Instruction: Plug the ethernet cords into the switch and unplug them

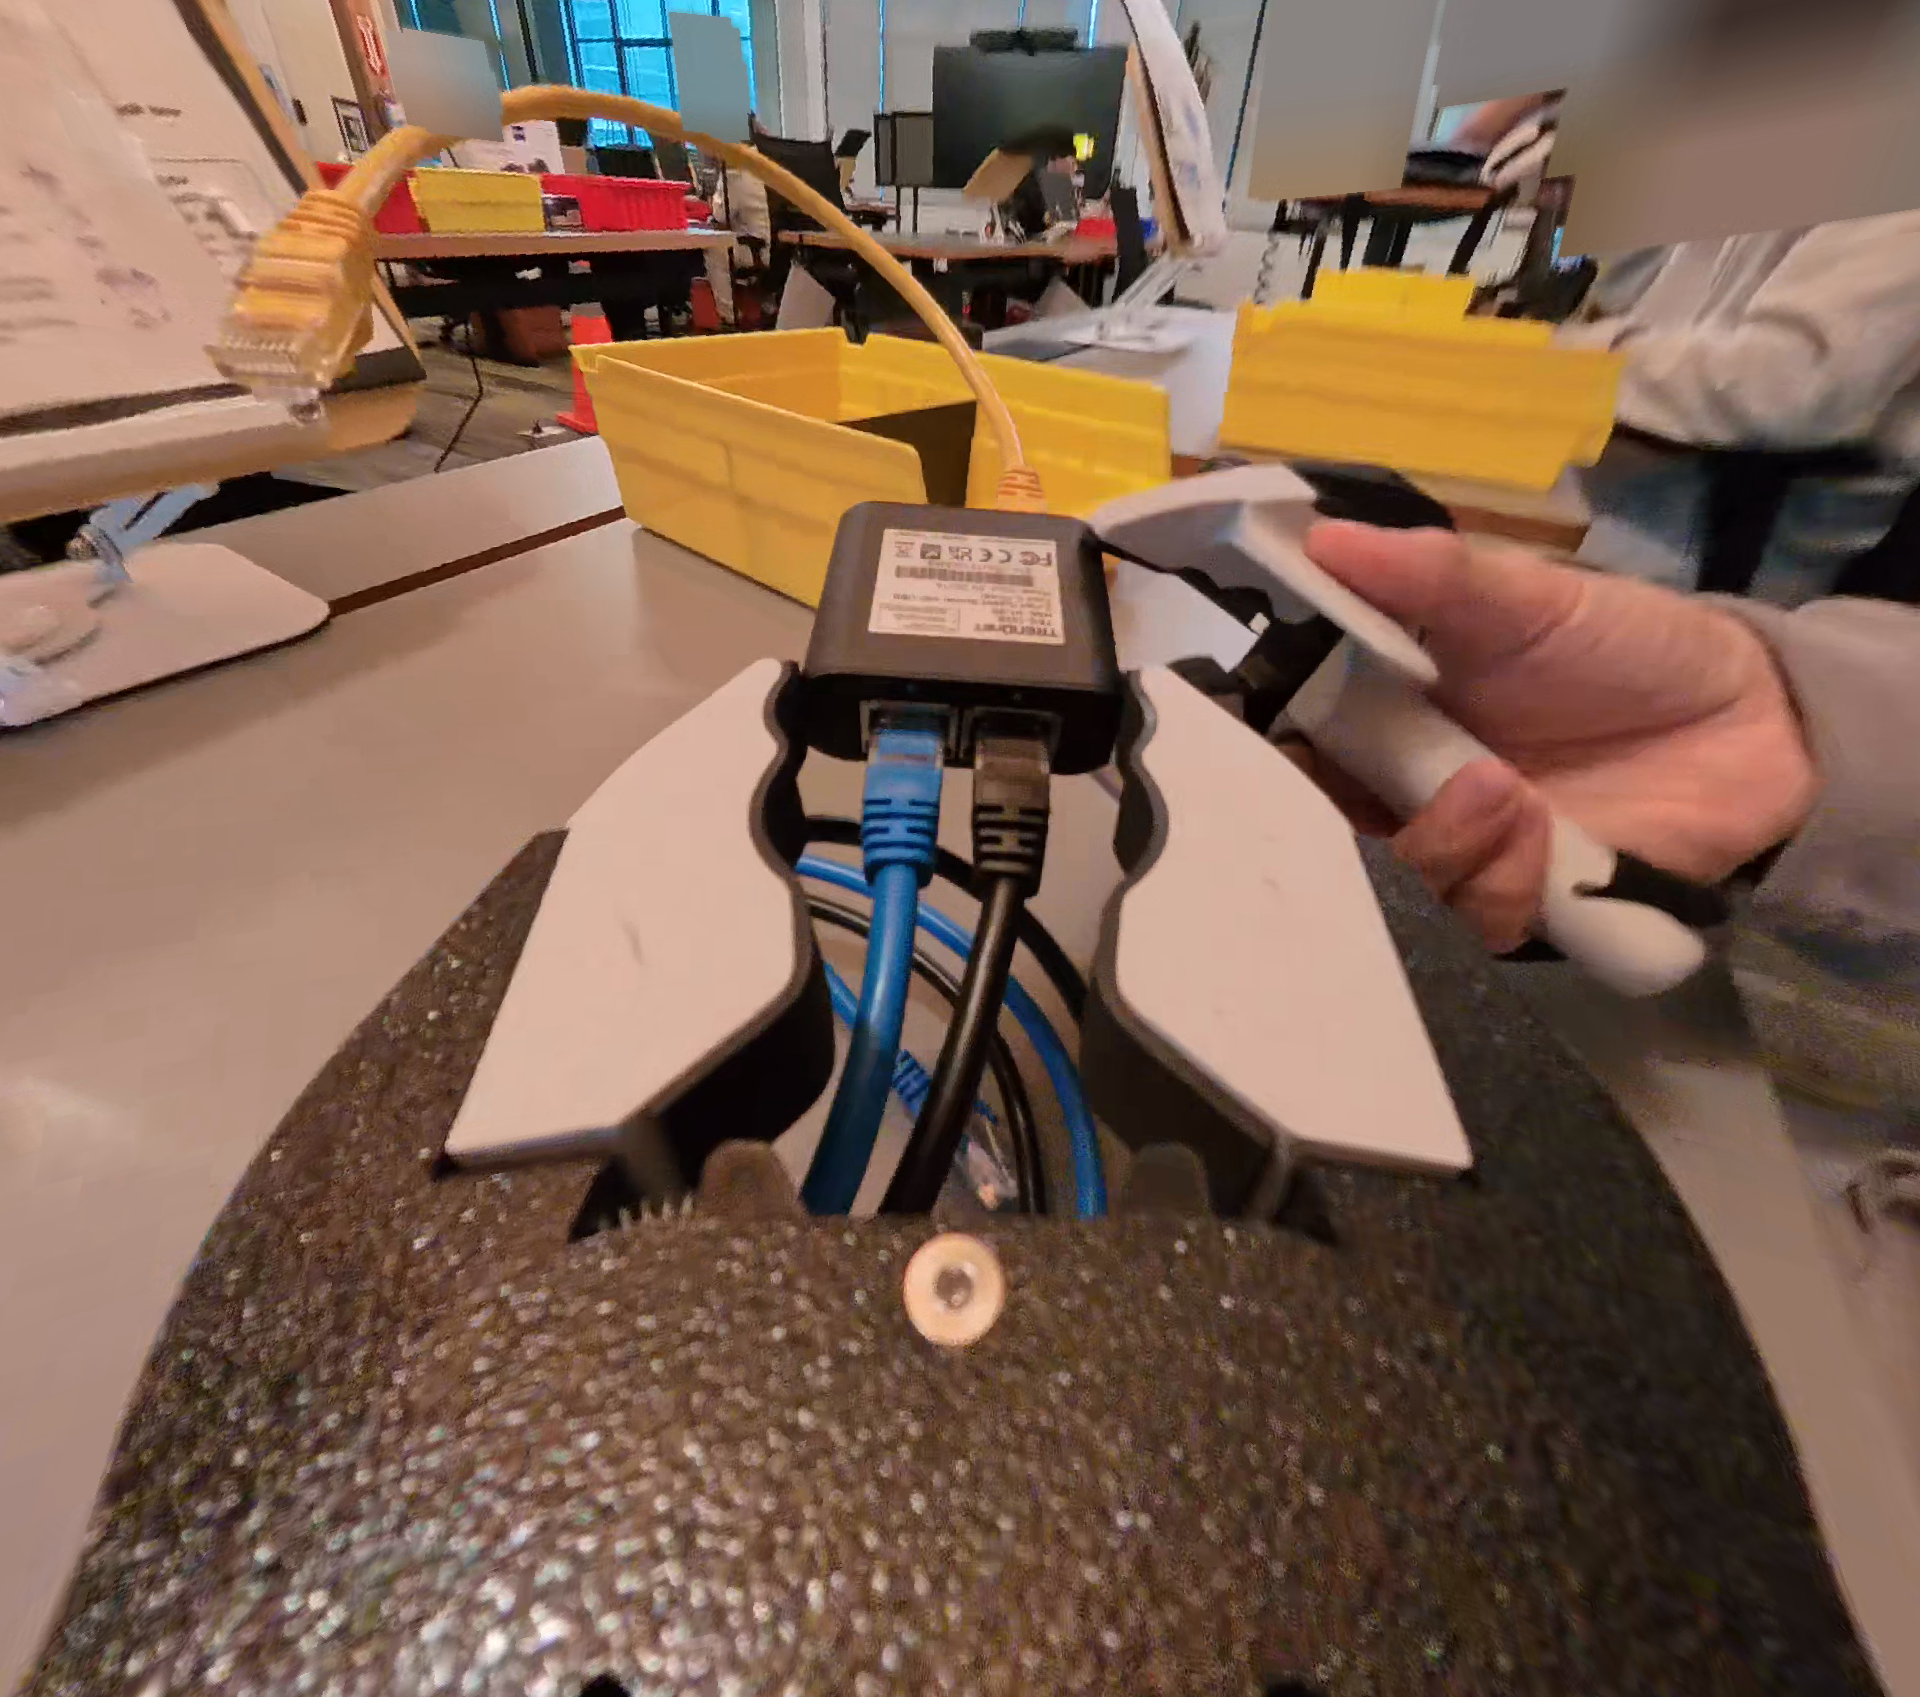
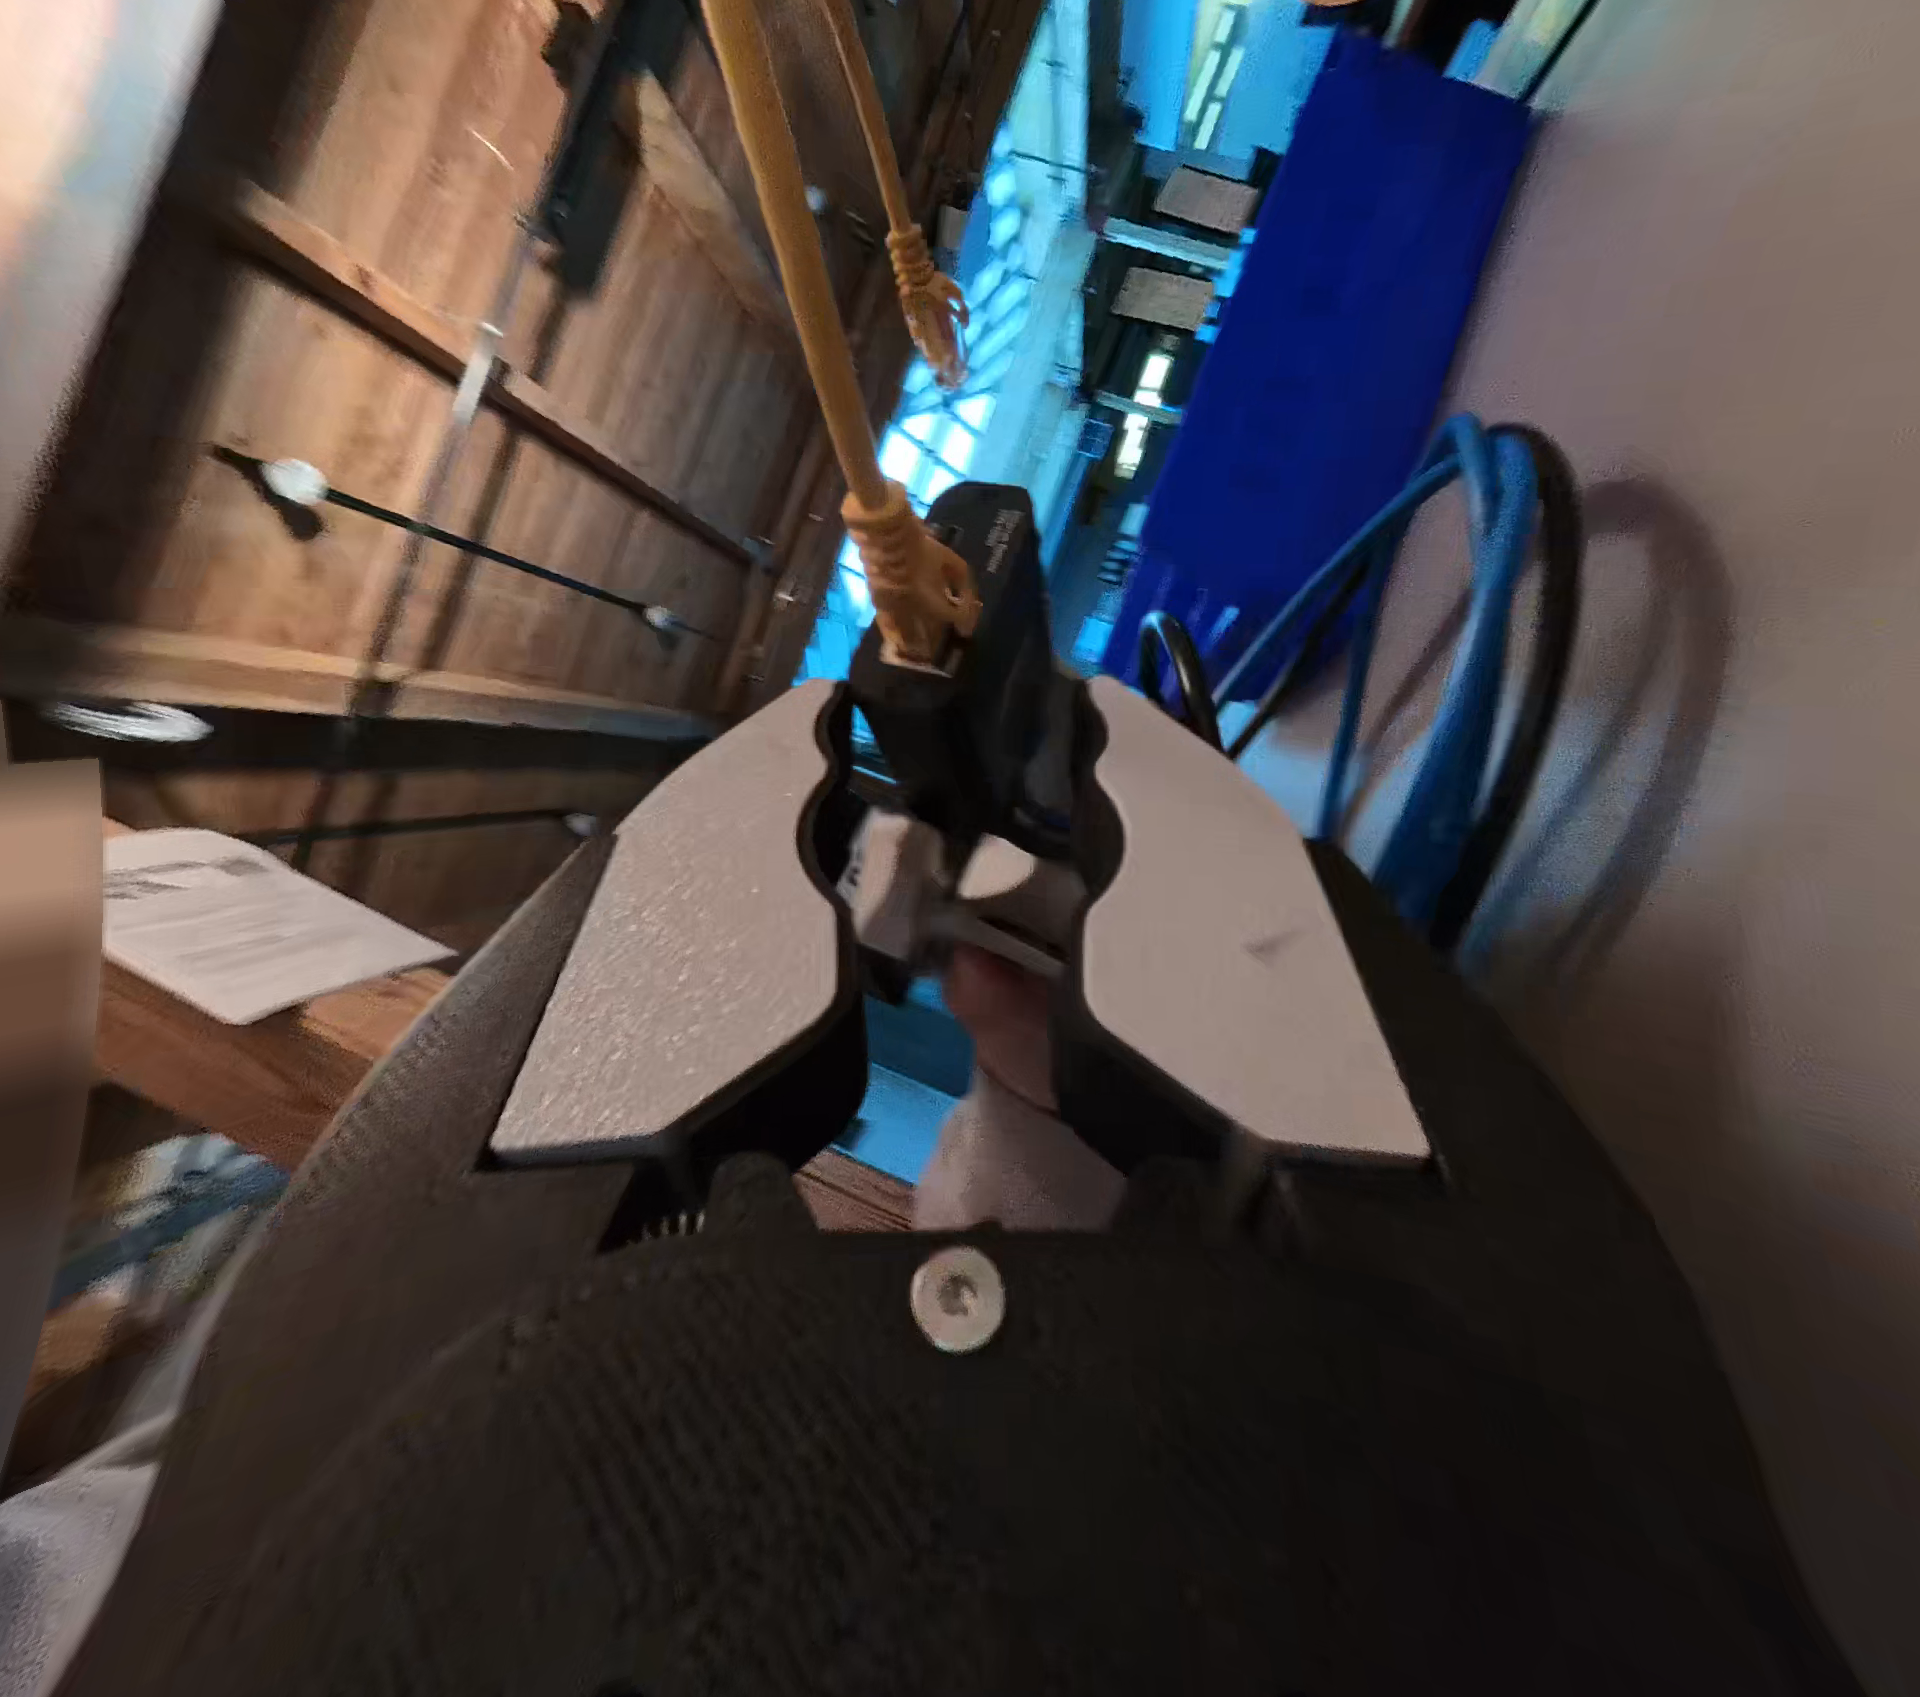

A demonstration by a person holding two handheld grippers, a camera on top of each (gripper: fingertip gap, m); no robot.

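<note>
Switch (image 1: 961, 608) clamped in left gripper (image 1: 961, 717); right gripper (image 2: 961, 712) apart around yellow plug (image 2: 909, 582), far side. Pinch boot, press latch, pull straight.

A black switch (image 1: 961, 608) with a white label is seen at the centre. A blue cord (image 1: 883, 899) and a black cord (image 1: 992, 889) are shown at its 6 o'clock, a yellow cord (image 1: 644, 120) at 12 o'clock. The left gripper (image 1: 956, 712) is faced in light grey on a speckled black body. Yellow bins (image 1: 748, 452) are seen at 12 o'clock on the pale grey counter (image 1: 364, 816). Brown wood panelling (image 2: 416, 297) is shown at 9 o'clock in the right wrist view.
</note>
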